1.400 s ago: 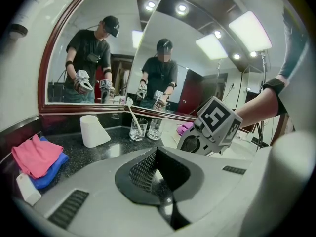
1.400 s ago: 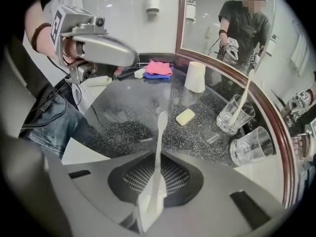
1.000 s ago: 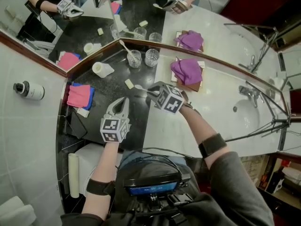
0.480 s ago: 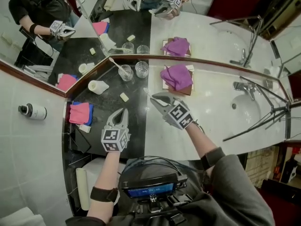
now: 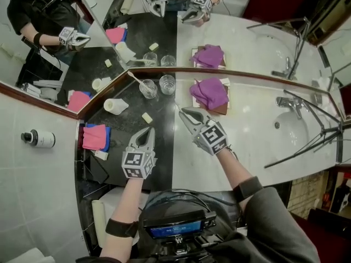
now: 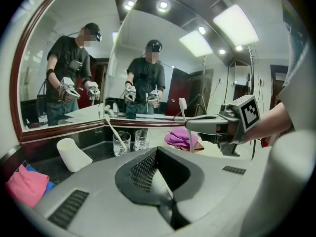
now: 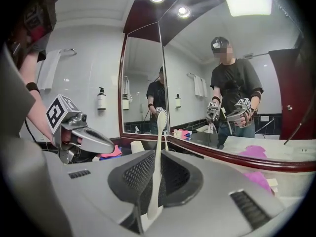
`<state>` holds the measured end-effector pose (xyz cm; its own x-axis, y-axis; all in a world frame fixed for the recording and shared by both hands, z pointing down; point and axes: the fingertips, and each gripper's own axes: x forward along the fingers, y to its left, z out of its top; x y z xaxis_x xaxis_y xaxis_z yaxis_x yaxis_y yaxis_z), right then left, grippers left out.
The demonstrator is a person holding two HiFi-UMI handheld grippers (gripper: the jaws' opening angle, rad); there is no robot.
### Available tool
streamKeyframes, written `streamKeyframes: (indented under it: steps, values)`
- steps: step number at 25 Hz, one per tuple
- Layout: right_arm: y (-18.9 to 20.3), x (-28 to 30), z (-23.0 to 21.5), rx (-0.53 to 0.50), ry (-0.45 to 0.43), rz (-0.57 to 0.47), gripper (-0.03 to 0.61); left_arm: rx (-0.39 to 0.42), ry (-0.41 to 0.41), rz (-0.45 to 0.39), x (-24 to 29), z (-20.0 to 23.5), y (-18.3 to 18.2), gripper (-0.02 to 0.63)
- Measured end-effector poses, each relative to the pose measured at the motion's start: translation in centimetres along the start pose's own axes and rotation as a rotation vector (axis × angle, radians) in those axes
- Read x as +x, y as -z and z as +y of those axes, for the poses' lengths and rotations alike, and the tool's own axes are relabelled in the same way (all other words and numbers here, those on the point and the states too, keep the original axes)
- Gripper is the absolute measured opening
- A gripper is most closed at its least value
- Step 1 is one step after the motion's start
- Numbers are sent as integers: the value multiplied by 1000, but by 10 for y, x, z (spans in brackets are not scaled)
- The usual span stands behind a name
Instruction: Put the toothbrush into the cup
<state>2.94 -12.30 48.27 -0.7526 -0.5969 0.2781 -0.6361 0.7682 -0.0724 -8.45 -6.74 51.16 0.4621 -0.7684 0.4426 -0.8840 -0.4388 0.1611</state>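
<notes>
Short of the empty glass (image 5: 167, 84), on the side away from the mirror, my right gripper (image 5: 185, 114) hangs over the counter with its jaws pinching the toothbrush (image 7: 157, 167). The right gripper view shows the pale handle clamped between the two pads. The left gripper view shows the brush standing near upright across those jaws, bristle head on top and the free handle end hanging below. The long axis is therefore close to vertical, which I judge suits a handle-first drop. From the jaw tips the empty glass lies ahead, toward the mirror and a little to my left, near but clearly apart. Just beside the empty glass, further to my left, stands a second glass (image 5: 147, 88) that already carries a brush leaning in it. I cannot tell from the task wording which of the two is meant. On the far side of that second glass a white cup (image 5: 116, 106) lies tipped over, so I judge it unfit. My left gripper (image 5: 146, 132) sits further back from the empty glass than the right one, its jaws pressed together on nothing. The right hand is the nearer and holds the load. The coming move calls for carrying the handle end over the rim before lowering.
</notes>
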Motion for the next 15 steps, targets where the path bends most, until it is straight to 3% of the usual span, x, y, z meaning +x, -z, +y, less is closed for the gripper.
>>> streamKeyframes:
  steps: [6,15]
  values:
    - [-20,40,-34,5,46,-73,58,27,8,-27,36,13,-21,3]
    - [-49,106,-73,-10,48,-160,58,42,-5,-60,86,41,-42,3]
